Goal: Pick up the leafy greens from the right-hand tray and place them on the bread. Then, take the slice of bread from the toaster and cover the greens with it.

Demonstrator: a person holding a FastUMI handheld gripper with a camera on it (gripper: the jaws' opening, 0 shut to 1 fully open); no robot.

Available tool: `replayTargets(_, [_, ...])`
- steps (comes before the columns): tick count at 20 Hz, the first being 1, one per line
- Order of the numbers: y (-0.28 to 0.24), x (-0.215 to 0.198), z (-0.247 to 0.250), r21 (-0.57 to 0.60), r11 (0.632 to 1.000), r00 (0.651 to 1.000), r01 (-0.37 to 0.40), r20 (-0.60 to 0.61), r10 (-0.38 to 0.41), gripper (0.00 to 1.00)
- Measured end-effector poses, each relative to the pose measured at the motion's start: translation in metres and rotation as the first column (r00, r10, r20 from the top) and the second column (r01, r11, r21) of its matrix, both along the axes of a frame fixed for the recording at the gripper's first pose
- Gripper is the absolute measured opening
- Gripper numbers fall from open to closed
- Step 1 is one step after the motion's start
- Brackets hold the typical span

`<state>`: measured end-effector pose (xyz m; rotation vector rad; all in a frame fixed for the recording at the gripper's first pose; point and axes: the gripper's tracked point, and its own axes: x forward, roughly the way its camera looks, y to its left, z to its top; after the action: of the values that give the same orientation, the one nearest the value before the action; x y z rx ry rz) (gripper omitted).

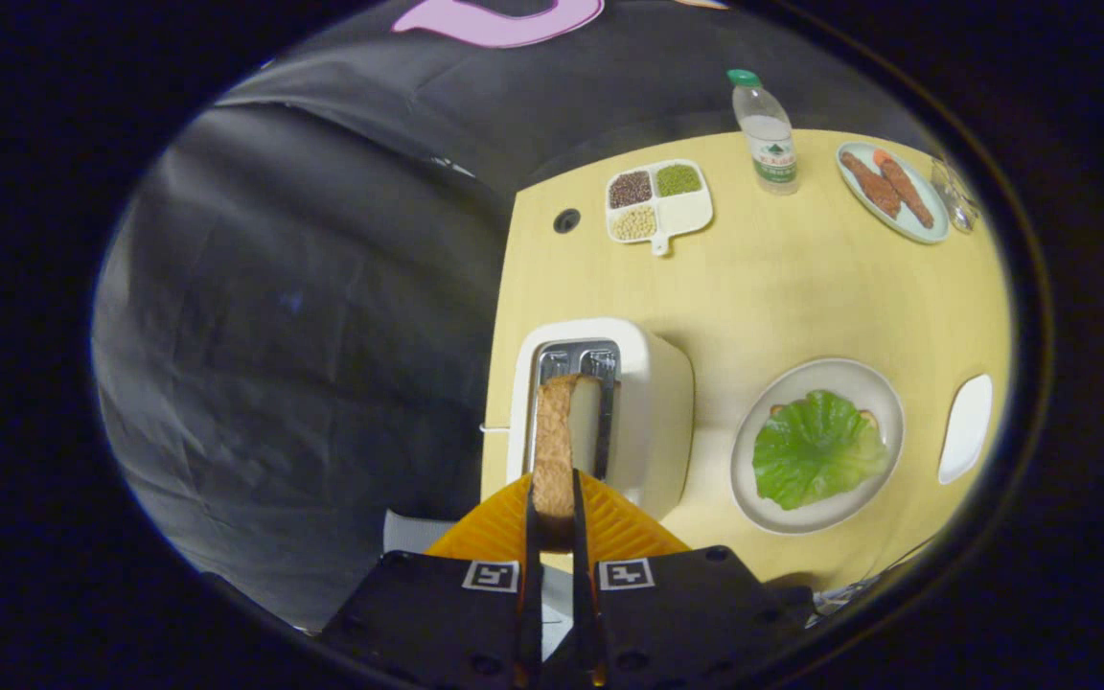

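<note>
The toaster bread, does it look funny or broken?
Not broken. The bread slice is pinched between the tongs, above the toaster slot. The greens already lie on the plate.

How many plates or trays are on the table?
4: round plate holding the greens, white tray beside it, divided tray of beans, oval plate near the bottle. Gripper grips bread.

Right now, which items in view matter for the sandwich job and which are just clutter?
Job:
- bread slice, clamped between the fingers over the toaster
- leafy greens, already on bread on the round plate
- empty white tray beside that plate

Clutter:
- water bottle
- divided dish of beans
- plate of sausages
</note>
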<state>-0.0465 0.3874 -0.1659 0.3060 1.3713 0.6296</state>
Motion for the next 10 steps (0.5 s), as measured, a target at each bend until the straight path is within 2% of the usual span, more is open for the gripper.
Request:
replayTargets(2, [-0.009, 0.001, 0.023, 0.074, 0.997, 0.999, 0.034, -0.024, -0.032, 0.16])
replayTargets(6, [-0.049, 0.014, 0.044, 0.147, 0.985, 0.996, 0.09, -0.018, -0.088, 0.16])
replayTargets(10, [-0.089, 0.025, 0.043, 0.256, 0.945, 0.977, 0.205, -0.11, -0.182, 0.16])
